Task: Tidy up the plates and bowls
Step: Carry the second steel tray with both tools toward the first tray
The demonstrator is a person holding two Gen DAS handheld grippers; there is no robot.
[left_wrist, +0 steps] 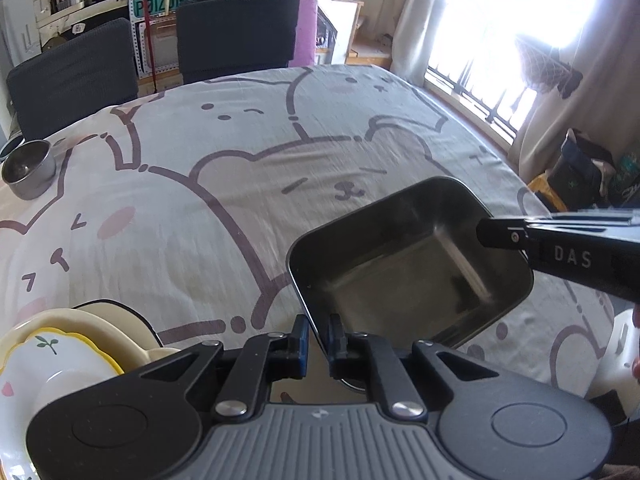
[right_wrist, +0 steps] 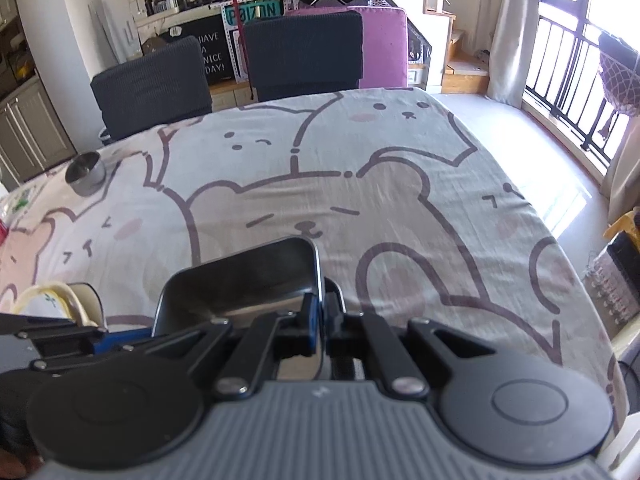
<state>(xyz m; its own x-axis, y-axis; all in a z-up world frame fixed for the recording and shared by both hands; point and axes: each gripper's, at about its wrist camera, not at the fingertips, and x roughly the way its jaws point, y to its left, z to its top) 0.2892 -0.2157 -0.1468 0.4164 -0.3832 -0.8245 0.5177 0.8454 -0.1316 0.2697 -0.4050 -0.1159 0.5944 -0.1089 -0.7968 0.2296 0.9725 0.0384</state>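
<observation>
Both grippers on the square steel tray (left_wrist: 408,272): right gripper (right_wrist: 319,320) clamped tight on its rim, left gripper (left_wrist: 318,336) straddling the near rim with jaws slightly apart, not pinching; stacked plates (left_wrist: 60,356) just left.

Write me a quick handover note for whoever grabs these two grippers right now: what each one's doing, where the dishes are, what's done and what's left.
Right gripper: shut on the rim of the square metal tray.
Left gripper: jaws astride the tray's near rim, a gap showing, not clamped.
Ceramic plates: stacked at the near left of the table.
Small metal bowl: alone at the far left.
Done: plates stacked.
Left: place the tray, fetch the bowl.
</observation>
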